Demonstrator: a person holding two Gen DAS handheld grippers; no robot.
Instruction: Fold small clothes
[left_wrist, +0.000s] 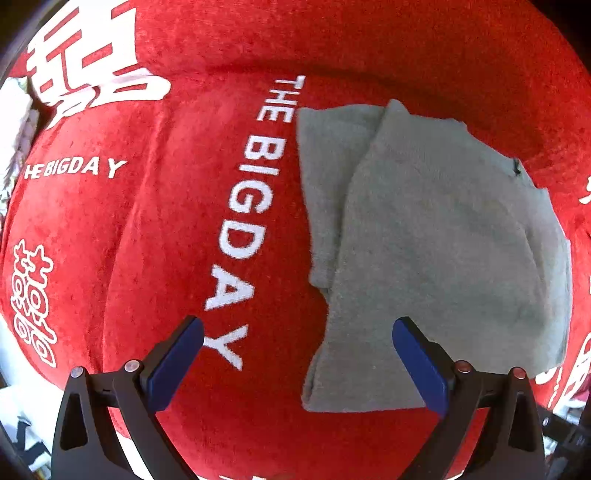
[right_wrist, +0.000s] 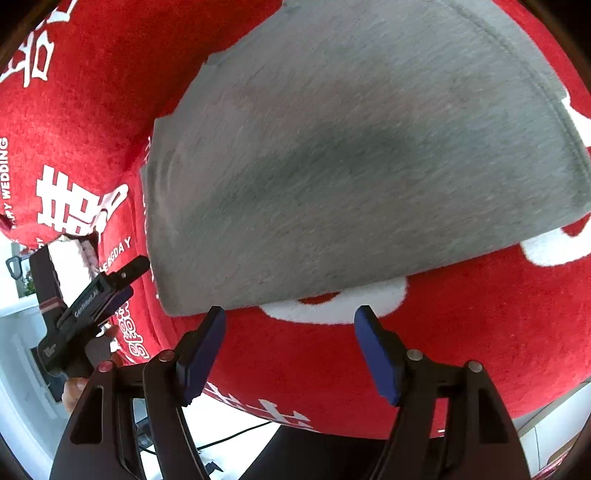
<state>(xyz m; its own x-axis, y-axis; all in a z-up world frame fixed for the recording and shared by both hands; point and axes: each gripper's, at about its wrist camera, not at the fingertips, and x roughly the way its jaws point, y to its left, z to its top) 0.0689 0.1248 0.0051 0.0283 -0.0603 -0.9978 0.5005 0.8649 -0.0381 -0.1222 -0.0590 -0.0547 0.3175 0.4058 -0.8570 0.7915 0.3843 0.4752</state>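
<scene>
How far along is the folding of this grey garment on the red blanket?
Partly done, it seems: the grey garment lies flat on the red blanket with one layer already turned over another. Nothing is in hand: the left gripper and the right gripper are both open and empty, close to its near edge. Left, probably: at least one more fold, though I cannot tell how compact it should end up.

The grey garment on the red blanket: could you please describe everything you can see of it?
The grey garment is soft heathered knit with a stitched hem along one edge. It lies flat on the red blanket, partly folded, one layer overlapping another beside the white lettering. Neither the left gripper nor the right gripper holds it; both are open at its near edge.
</scene>
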